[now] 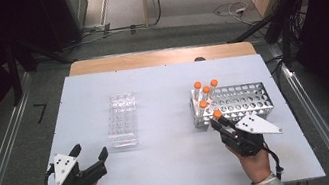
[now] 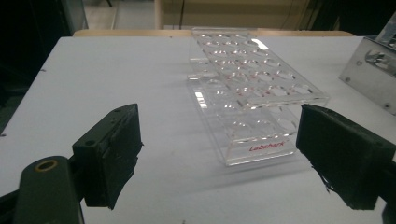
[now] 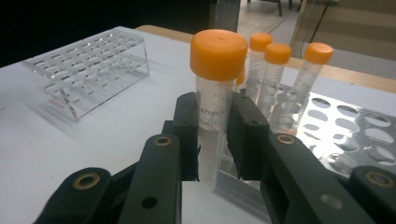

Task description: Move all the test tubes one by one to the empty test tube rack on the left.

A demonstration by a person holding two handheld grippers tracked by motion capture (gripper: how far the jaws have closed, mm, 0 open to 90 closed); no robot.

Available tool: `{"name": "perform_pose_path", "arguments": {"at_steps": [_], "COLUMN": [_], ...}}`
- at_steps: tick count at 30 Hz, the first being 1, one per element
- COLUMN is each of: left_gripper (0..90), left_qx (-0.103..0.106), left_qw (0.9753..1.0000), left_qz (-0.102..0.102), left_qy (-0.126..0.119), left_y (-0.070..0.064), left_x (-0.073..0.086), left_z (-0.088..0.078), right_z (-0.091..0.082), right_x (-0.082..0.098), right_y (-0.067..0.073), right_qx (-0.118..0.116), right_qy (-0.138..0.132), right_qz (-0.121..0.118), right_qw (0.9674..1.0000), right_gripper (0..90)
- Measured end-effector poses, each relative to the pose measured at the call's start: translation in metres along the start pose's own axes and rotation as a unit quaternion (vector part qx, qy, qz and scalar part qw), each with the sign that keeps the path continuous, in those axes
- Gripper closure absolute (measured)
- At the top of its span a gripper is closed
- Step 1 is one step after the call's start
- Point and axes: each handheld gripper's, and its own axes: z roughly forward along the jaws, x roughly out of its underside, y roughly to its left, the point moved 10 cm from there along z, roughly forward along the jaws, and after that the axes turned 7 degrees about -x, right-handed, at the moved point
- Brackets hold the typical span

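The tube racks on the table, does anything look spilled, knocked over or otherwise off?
Nothing stands out. The clear plastic rack stands flat and empty. The metal rack sits level with orange-capped tubes upright in it. The right gripper holds one tube upright; no spill shows.

The high view looks down on the table [image 1: 176, 171]; both gripper views skim low, sharing the clear rack [image 2: 243, 88].

Left gripper [image 1: 89, 152] fingers spread wide; right gripper [image 1: 218, 121] fingers clamped together.

Dim room, table [image 1: 174, 162] evenly lit; glare on clear rack [image 2: 261, 44]; slightly soft frames, dark surroundings.
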Motion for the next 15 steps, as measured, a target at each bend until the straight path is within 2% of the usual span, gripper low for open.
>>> {"name": "perform_pose_path", "arguments": {"at_steps": [15], "left_gripper": [15.2], "left_qx": [0.043], "left_qw": [0.9988], "left_qz": [0.015], "left_qy": [-0.015], "left_y": [-0.032], "left_x": [-0.012], "left_z": [-0.007], "right_z": [0.014], "right_x": [0.003], "right_y": [0.018], "right_qx": [-0.022], "right_qy": [0.009], "right_qz": [-0.011], "right_qw": [0.9997], "right_gripper": [72.0]}}
